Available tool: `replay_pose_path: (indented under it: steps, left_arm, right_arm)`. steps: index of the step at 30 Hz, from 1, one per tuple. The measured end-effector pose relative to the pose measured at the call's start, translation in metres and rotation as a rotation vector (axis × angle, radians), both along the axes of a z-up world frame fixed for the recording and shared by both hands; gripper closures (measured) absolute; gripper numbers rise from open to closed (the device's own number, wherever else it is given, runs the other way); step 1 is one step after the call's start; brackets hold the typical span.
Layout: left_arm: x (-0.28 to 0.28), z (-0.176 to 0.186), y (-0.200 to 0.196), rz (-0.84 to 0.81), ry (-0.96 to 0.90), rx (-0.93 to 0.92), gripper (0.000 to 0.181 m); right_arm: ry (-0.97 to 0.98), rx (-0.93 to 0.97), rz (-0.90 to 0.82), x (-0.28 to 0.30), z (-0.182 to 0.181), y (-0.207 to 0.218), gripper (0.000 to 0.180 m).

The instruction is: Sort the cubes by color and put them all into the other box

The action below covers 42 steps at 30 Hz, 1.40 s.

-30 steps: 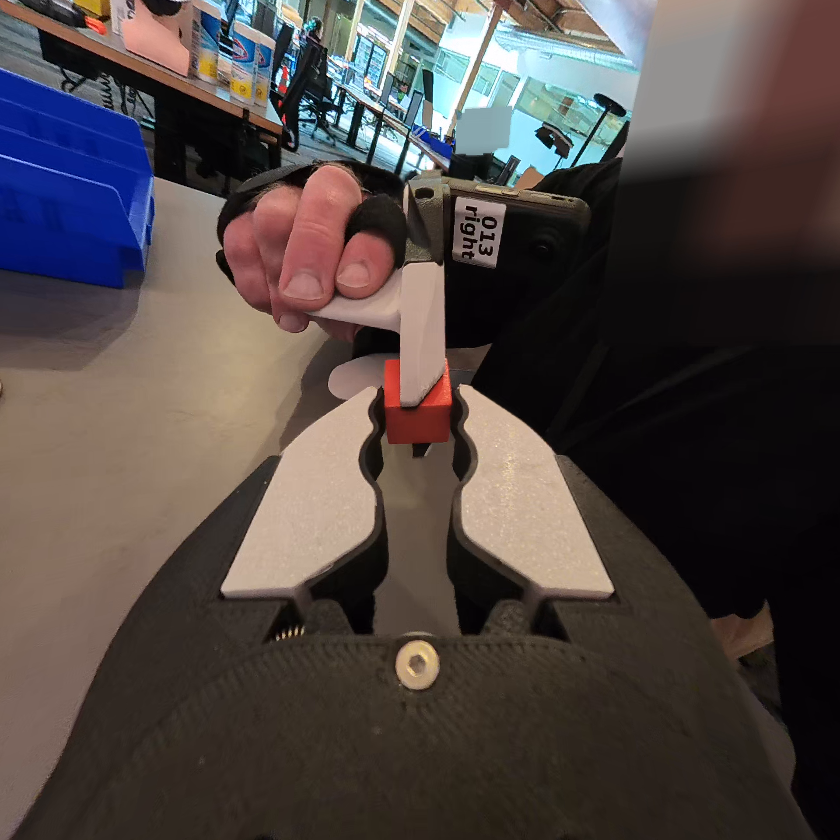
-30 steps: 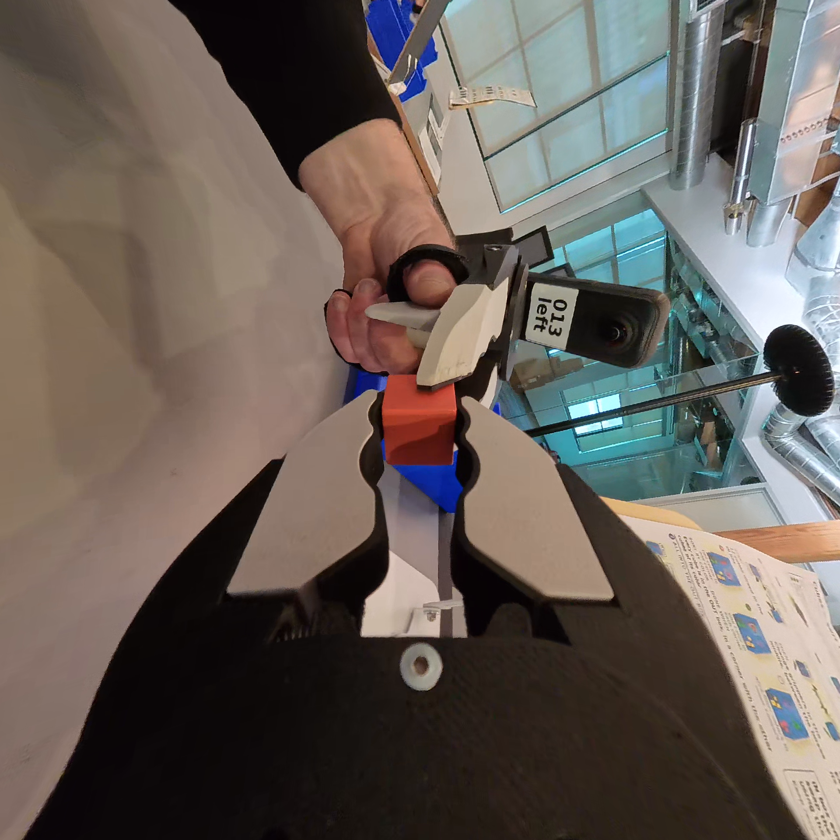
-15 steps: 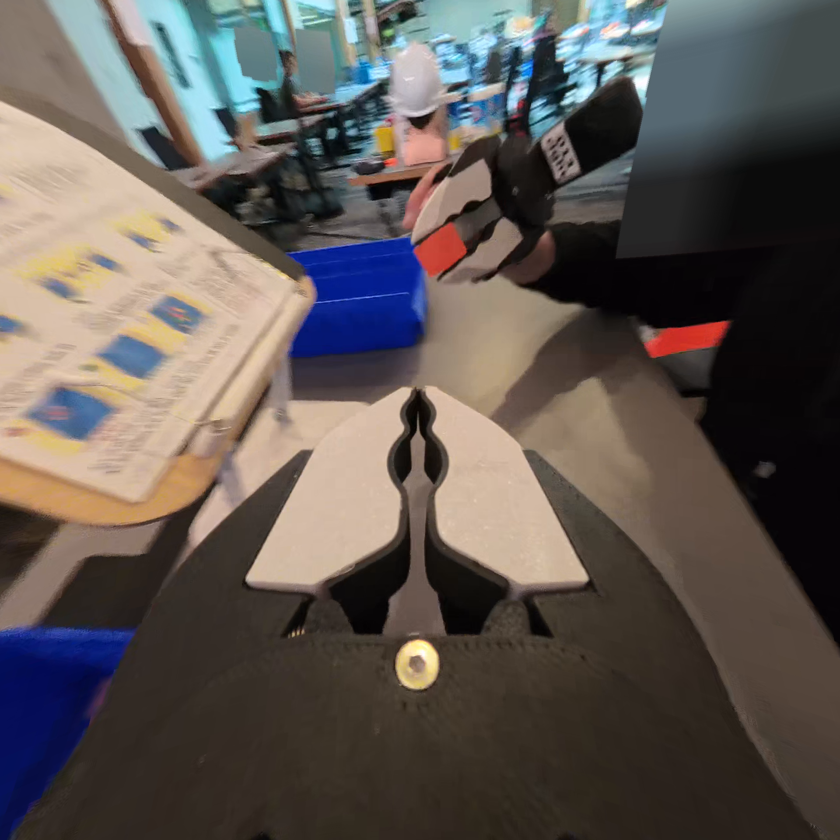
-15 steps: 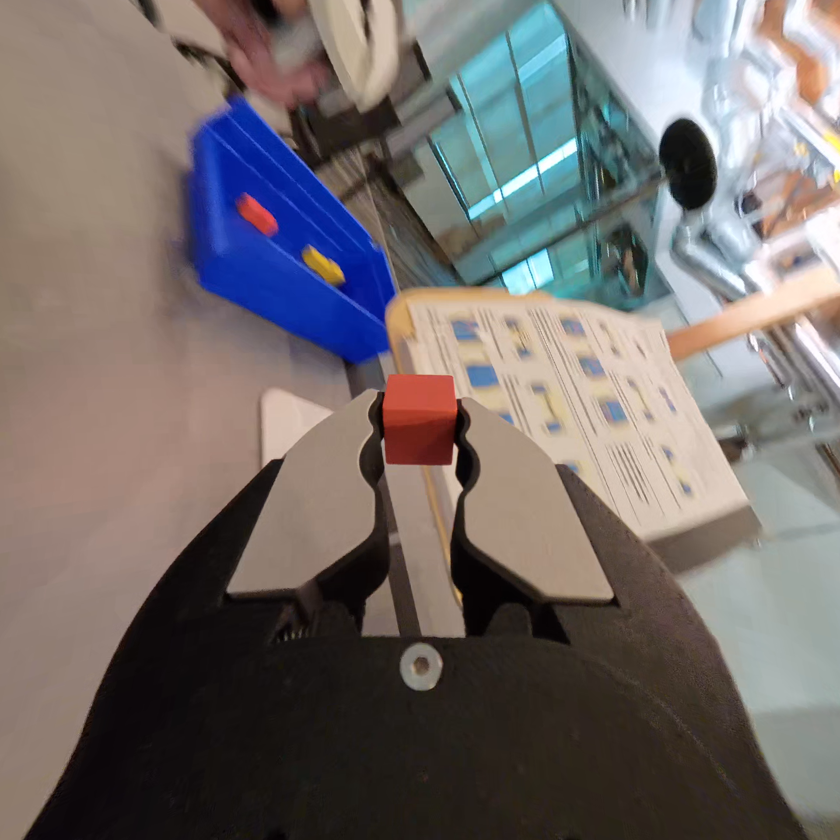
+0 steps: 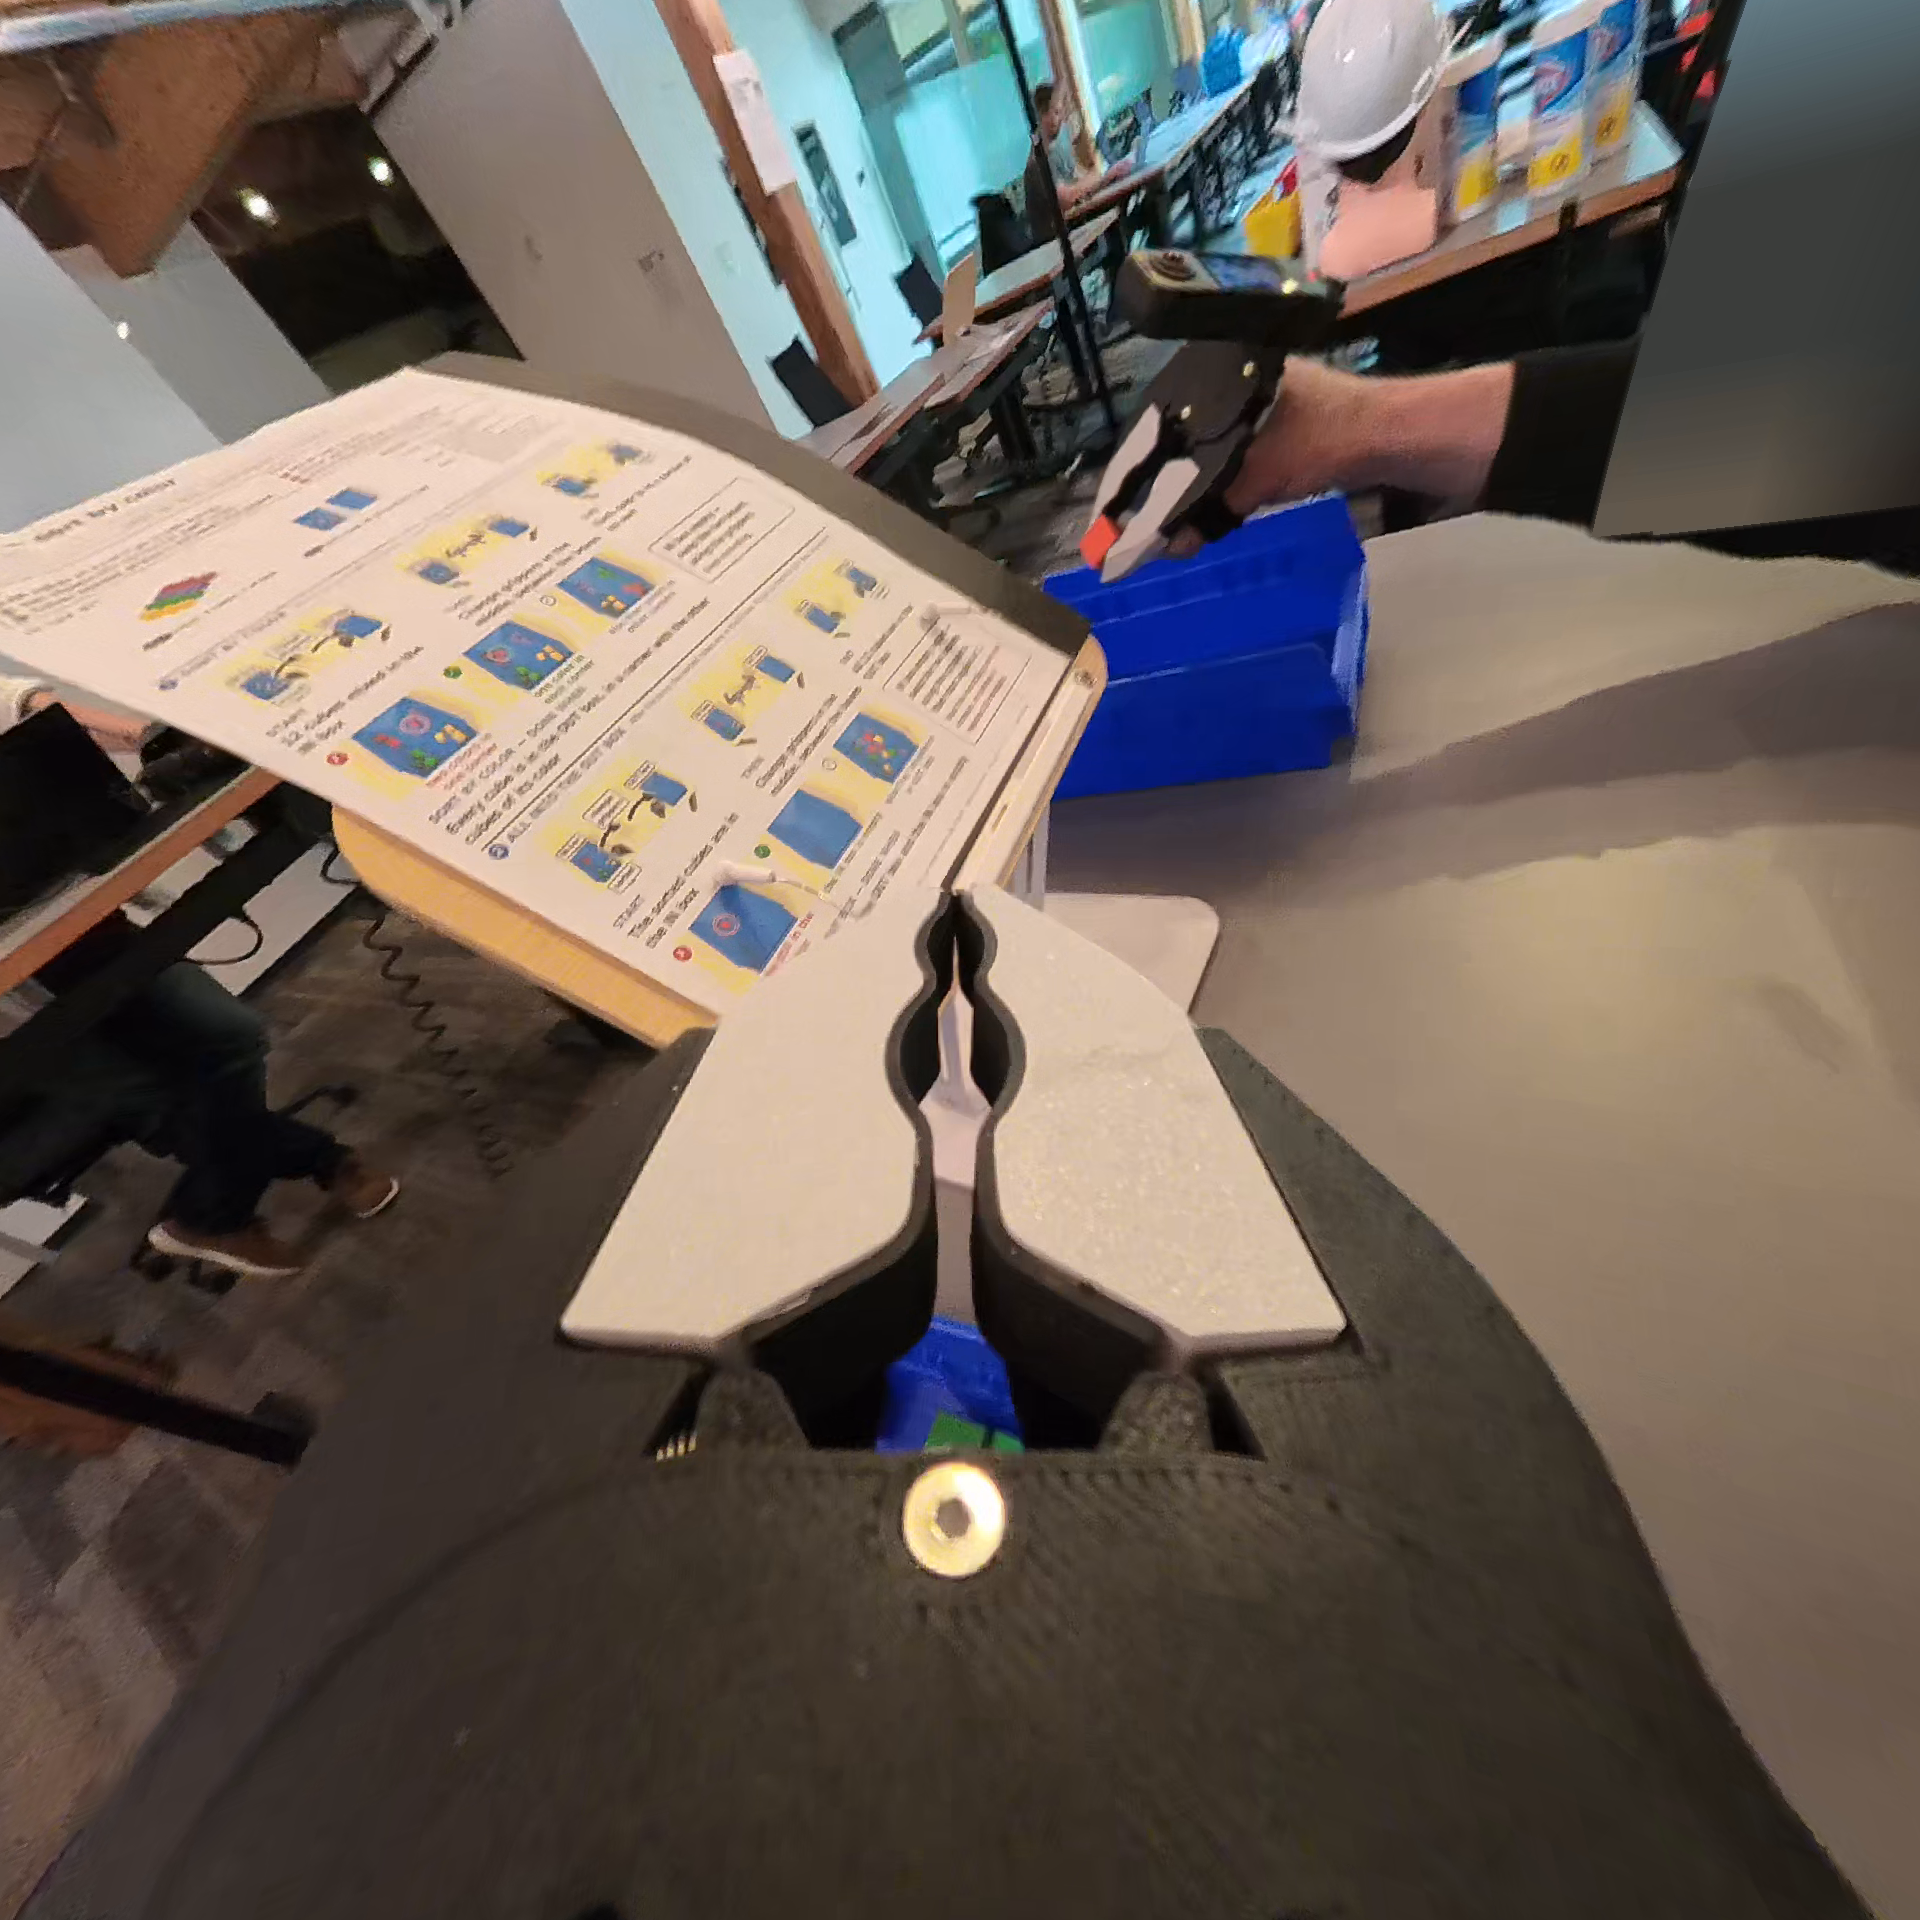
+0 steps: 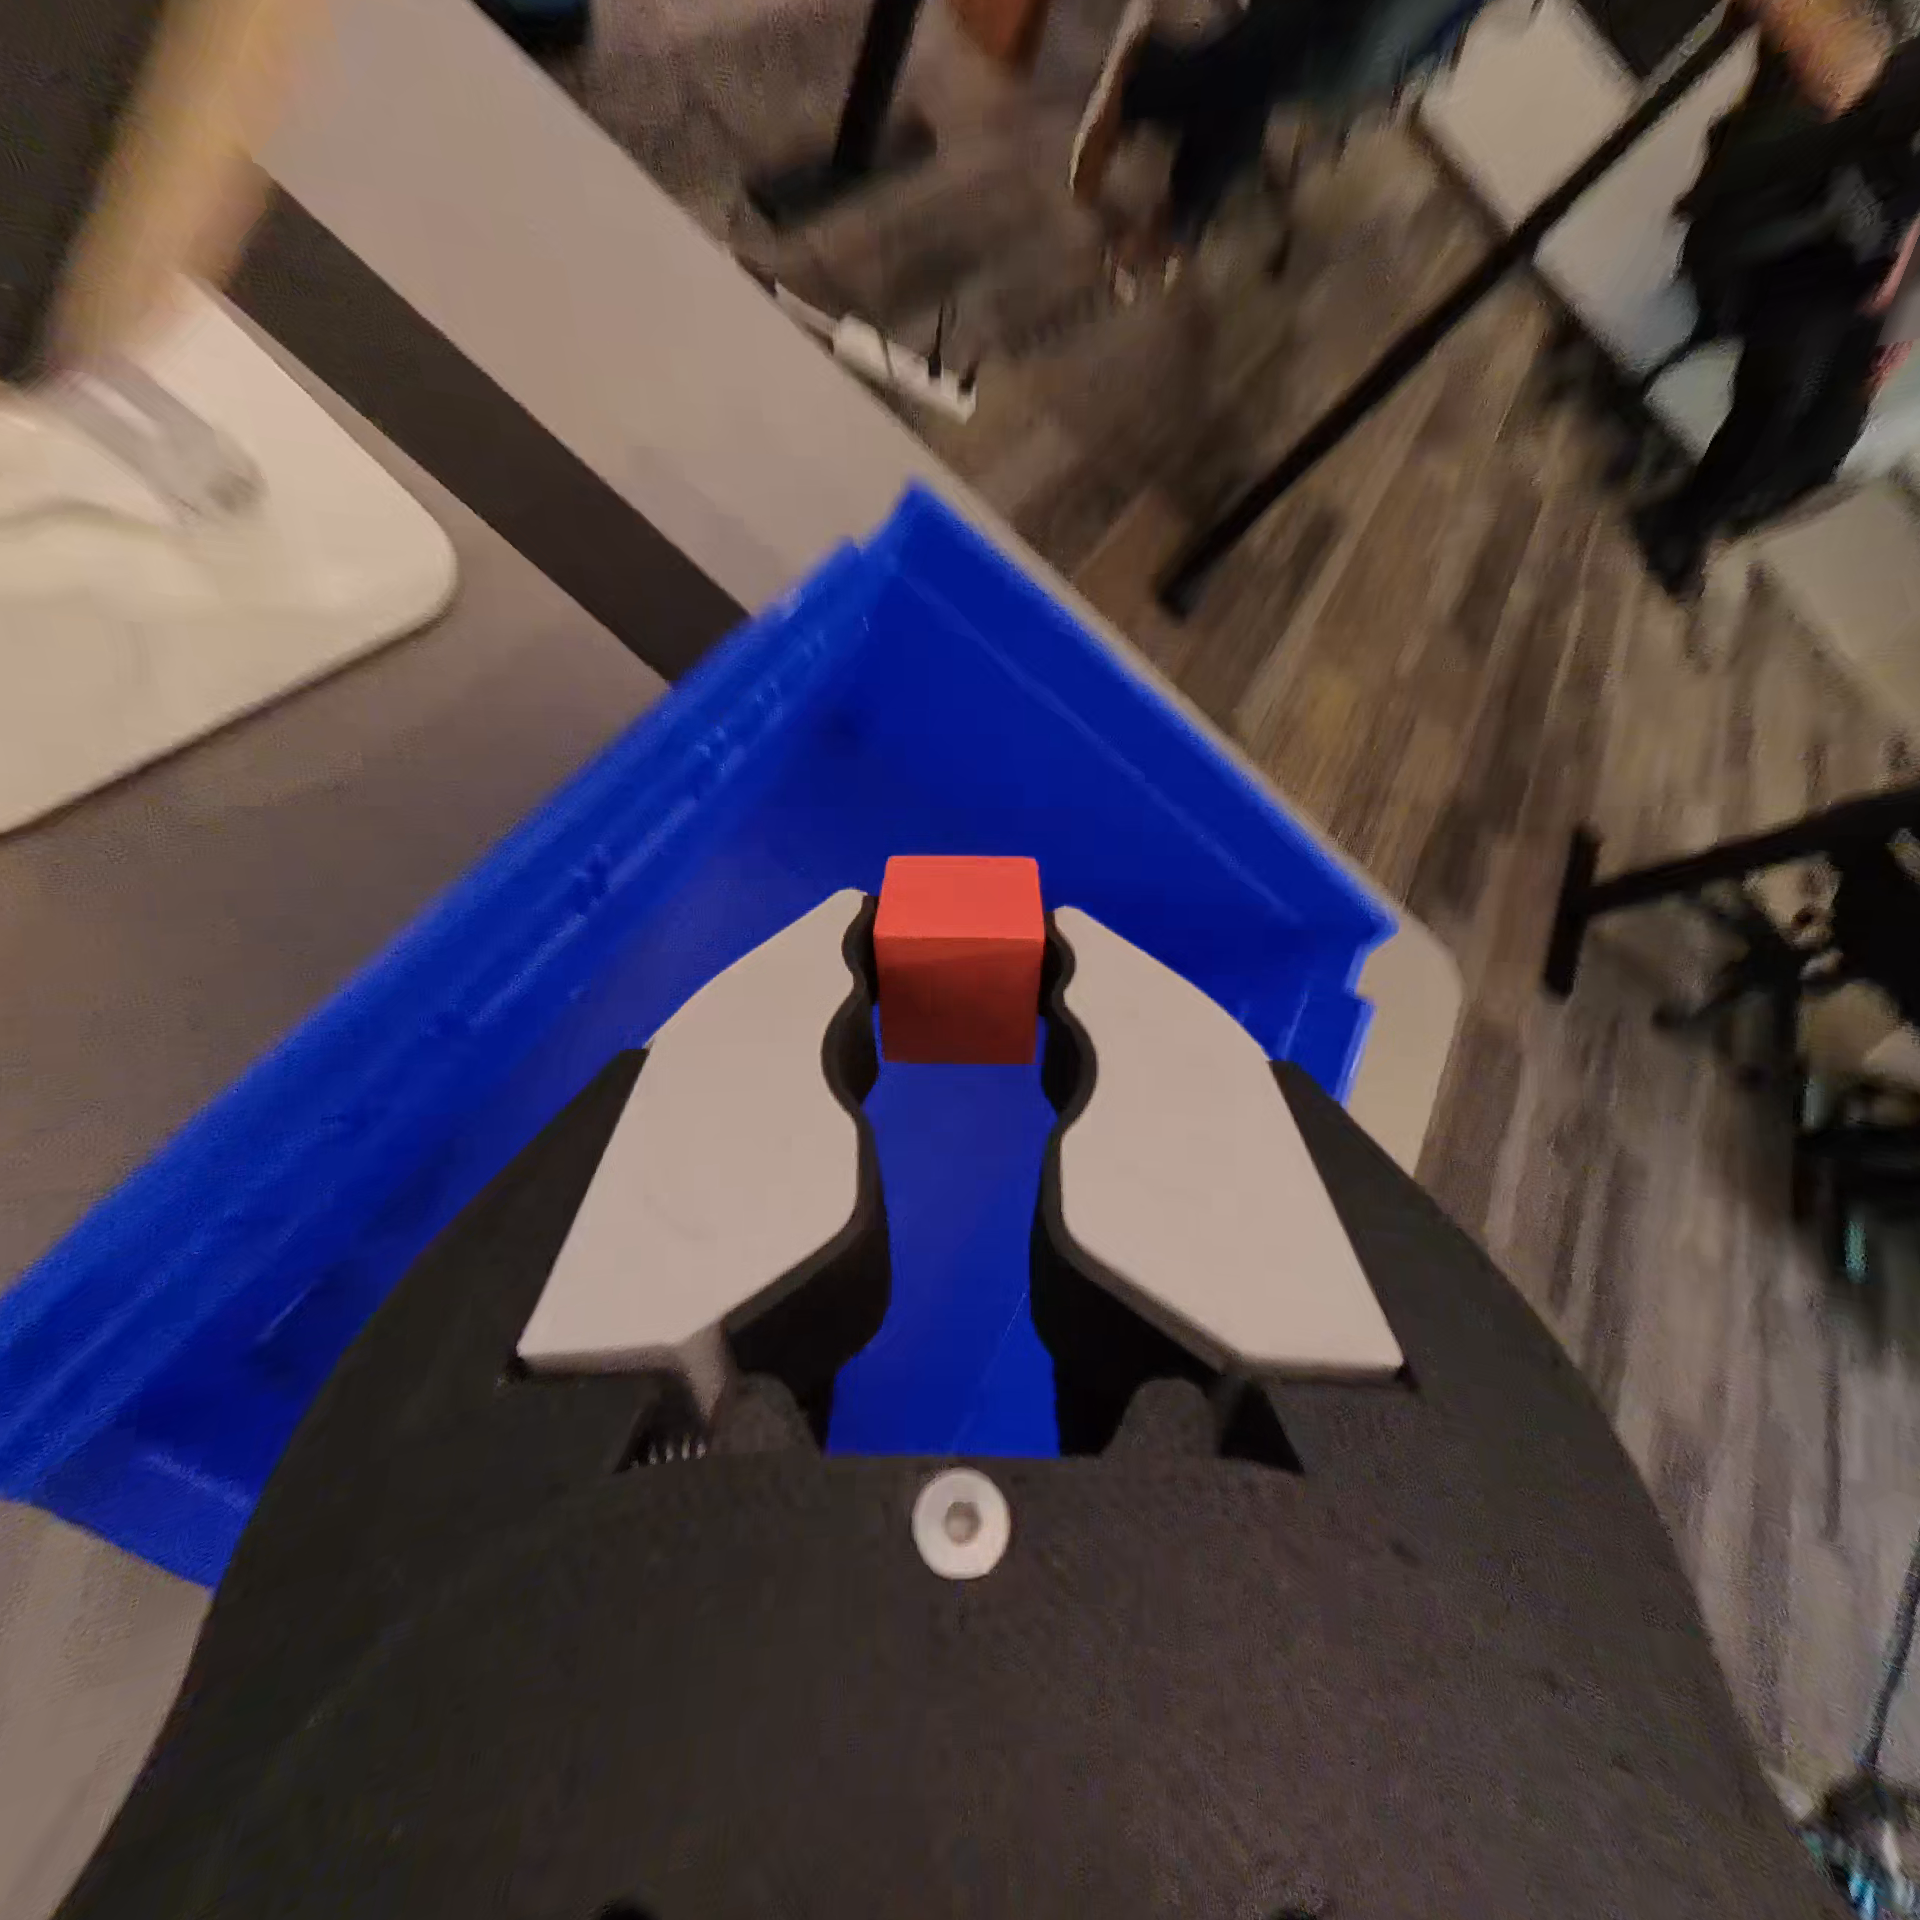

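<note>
My right gripper (image 6: 958,920) is shut on a red cube (image 6: 958,956) and holds it over the far corner of a blue box (image 6: 1091,727) whose visible floor is bare. In the left wrist view the same gripper (image 5: 1117,545) with the red cube (image 5: 1099,538) hangs above that blue box (image 5: 1216,665) at the table's far side. My left gripper (image 5: 956,914) is shut and empty, raised above the table. Beneath its fingers a second blue box (image 5: 935,1392) with a green cube (image 5: 966,1434) shows through the gap.
A printed instruction sheet on a wooden board (image 5: 499,665) stands tilted on a white stand (image 5: 1132,935) between the boxes. The stand's base (image 6: 156,582) lies left of the box. The grey table edge (image 6: 1403,1039) runs just beyond the box; floor lies below. My right fingertips sit around 50 centimetres from my left ones.
The red cube passed from both grippers' hold to my right gripper alone. My left gripper drew away and shut empty. My right gripper swung over the blue box.
</note>
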<state>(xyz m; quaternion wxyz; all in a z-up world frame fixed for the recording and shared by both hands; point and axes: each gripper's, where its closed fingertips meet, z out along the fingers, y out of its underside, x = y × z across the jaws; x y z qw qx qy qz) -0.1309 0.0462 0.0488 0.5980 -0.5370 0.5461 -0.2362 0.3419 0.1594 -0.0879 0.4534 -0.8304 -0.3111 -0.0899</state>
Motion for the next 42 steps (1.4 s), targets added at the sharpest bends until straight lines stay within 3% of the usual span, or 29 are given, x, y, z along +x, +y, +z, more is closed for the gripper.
replay_pose_path:
  steps: [7,10,16,21,27,33,42]
  left_arm:
    - [-0.008,-0.013,0.008,0.043,0.059,-0.024,0.181]
    - [-0.008,-0.016,0.008,0.040,0.072,-0.034,0.181]
    - [-0.005,-0.022,0.010,0.054,0.108,-0.041,0.181]
    - [-0.005,-0.022,0.015,0.090,0.106,-0.037,0.181]
    - [-0.013,-0.025,0.021,0.120,0.109,-0.042,0.181]
    - [-0.024,-0.033,0.034,0.176,0.141,-0.044,0.181]
    - [-0.047,-0.042,0.050,0.251,0.170,-0.069,0.181]
  right_arm:
    - [0.082,-0.291,-0.150,0.032,-0.071,0.019,0.150]
    - [0.060,-0.341,-0.184,0.040,-0.084,0.024,0.129]
    - [0.119,-0.218,-0.148,0.029,-0.045,0.021,0.130]
    - [0.175,-0.077,-0.076,0.004,0.000,-0.002,0.138]
    - [0.195,0.000,-0.006,-0.029,0.028,-0.027,0.139]
    - [0.160,0.118,0.071,-0.059,0.063,-0.044,0.156]
    - [0.097,0.132,0.161,-0.094,0.070,-0.057,0.163]
